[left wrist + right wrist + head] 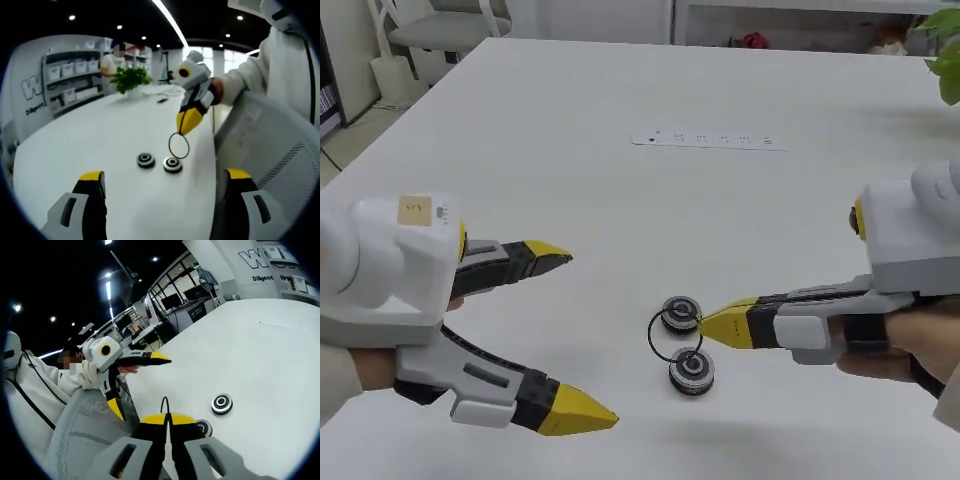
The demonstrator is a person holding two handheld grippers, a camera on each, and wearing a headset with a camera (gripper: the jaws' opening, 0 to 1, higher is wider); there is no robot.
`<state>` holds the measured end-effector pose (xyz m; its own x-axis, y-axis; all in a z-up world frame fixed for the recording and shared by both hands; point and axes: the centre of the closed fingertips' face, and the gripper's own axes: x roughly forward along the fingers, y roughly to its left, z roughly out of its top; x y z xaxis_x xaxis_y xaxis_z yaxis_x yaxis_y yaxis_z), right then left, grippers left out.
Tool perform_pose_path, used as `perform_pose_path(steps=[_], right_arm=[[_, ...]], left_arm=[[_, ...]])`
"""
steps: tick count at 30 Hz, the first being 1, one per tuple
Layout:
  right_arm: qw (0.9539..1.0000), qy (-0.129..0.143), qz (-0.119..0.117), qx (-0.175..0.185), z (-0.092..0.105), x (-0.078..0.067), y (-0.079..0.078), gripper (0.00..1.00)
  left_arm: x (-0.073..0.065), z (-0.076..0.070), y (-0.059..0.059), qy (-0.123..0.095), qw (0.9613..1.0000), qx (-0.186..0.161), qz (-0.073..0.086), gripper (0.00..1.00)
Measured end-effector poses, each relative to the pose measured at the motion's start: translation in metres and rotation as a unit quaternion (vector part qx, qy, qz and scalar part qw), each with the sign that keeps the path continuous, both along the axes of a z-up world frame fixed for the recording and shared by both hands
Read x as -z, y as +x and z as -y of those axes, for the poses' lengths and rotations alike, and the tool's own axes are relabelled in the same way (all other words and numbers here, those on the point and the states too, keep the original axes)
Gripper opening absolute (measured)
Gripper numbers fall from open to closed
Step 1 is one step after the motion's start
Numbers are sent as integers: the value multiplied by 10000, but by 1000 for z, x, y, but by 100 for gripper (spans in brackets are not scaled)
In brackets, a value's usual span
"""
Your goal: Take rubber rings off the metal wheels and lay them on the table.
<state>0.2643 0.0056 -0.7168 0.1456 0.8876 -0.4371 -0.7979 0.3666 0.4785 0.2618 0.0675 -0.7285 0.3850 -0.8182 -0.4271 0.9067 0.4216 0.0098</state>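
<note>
Black rubber ring (650, 338) dangles from the right gripper (710, 323), whose jaws are pinched tight on its rim. It hangs just over the two metal wheels (680, 315), which sit close together on the white table (620, 200). The left gripper (585, 335) hovers wide open and empty, well to the side. The risk, as I judge it, is the release: the thin loop could drop across a wheel, or cling to a jaw tip and flick off. A low sweep could also send the nearer wheel (692, 371) rolling, since the top looks smooth and bare. Beyond lie a white marked strip (705, 140), shelving with bins (70, 75) and a potted plant (131, 79).
</note>
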Motion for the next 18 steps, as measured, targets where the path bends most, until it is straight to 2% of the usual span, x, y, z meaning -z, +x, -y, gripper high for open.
perform_pose_path(steps=[8, 12, 18], right_arm=[[9998, -56, 42, -197, -12, 0, 0, 0], [9995, -99, 31, -302, -18, 1, -1, 0], [9988, -216, -8, -430, -25, 7, 1, 0]], left_arm=[[2, -4, 1, -40, 10000, -76, -46, 100], [7, -3, -3, 19, 9999, 3, -132, 100], [12, -2, -5, 92, 9998, 54, -179, 100]])
